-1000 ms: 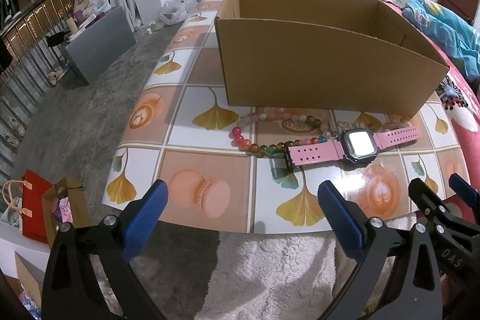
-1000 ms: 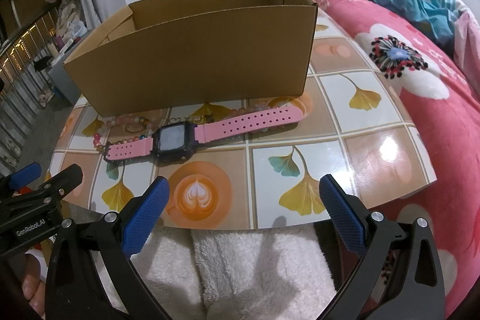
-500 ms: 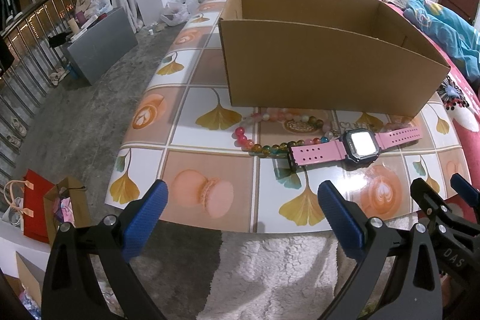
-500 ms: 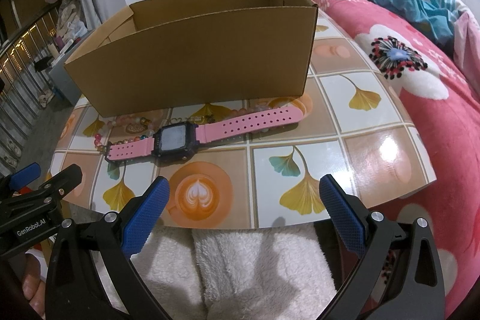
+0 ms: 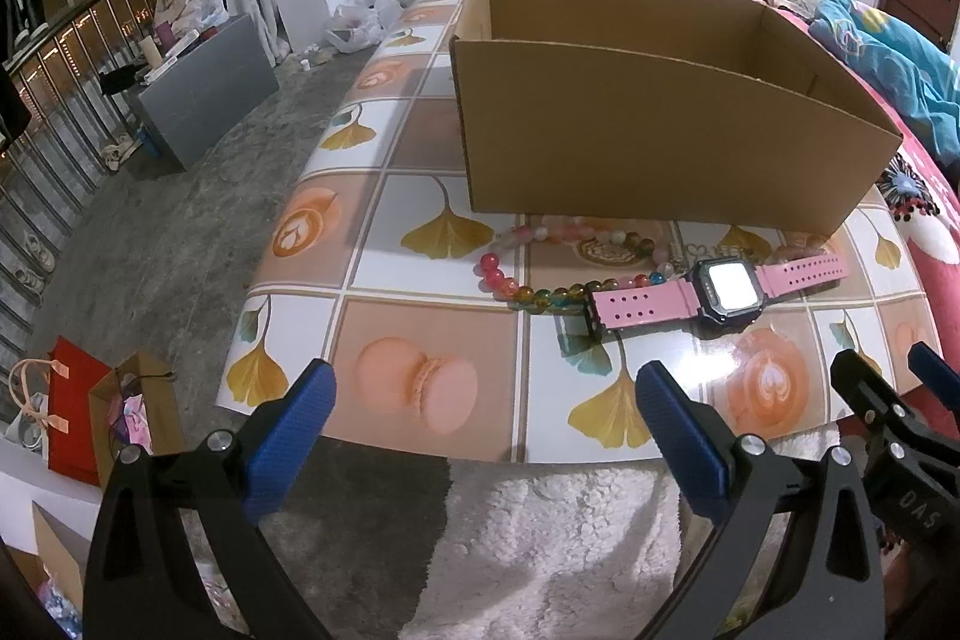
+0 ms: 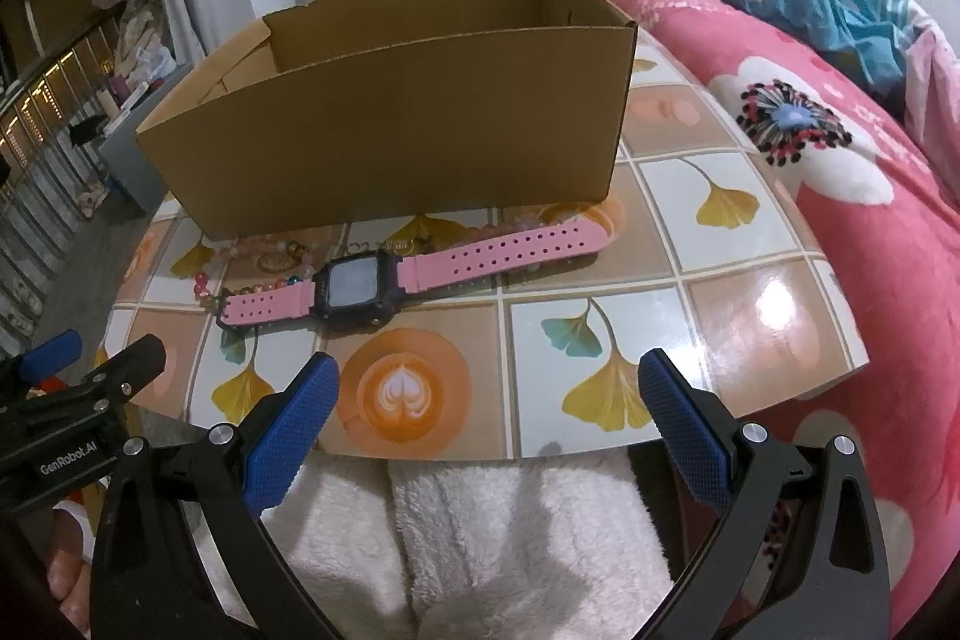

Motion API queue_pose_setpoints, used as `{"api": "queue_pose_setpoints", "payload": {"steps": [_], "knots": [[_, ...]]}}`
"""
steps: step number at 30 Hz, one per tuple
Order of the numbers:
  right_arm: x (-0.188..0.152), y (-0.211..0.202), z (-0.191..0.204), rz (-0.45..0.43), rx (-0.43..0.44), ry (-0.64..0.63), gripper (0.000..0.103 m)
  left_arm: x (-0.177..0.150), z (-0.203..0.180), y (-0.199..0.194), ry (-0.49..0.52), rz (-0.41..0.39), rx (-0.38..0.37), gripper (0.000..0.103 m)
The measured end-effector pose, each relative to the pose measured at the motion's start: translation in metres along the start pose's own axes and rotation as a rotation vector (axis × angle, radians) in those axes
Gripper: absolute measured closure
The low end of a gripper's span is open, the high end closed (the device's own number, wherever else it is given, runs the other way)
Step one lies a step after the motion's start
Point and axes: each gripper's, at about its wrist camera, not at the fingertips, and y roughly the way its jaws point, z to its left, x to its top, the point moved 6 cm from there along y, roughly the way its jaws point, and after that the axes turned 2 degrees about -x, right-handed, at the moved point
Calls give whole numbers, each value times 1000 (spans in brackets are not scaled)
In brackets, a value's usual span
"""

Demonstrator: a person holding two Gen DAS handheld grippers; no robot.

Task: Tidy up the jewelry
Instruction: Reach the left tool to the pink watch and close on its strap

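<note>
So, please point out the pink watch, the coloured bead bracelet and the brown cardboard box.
pink watch [image 6: 354, 287]: right wrist view, on its dark face.
coloured bead bracelet [image 5: 543, 296]: left wrist view, on its near beads.
brown cardboard box [image 5: 648, 142]: left wrist view, on its front wall.

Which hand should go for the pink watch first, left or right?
Right, probably. The pink-strapped watch with the dark square face lies just ahead of the open right tongs; from the open left tongs it sits off toward the right.
</note>
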Motion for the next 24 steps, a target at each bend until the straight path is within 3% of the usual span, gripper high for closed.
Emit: {"api": "queue_pose_setpoints", "payload": {"steps": [9, 15, 19, 24], "knots": [[1, -8, -1, -27, -31, 4, 7, -4, 5, -2, 12, -14, -15, 4], [1, -18, -7, -55, -71, -3, 7, -9, 7, 2, 19, -6, -74, 4], [-1, -25, -14, -94, -40, -5, 7, -14, 7, 12, -11, 20, -188, 4], [1, -26, -19, -110, 16, -19, 7, -12, 13, 9, -124, -60, -441, 4]]}}
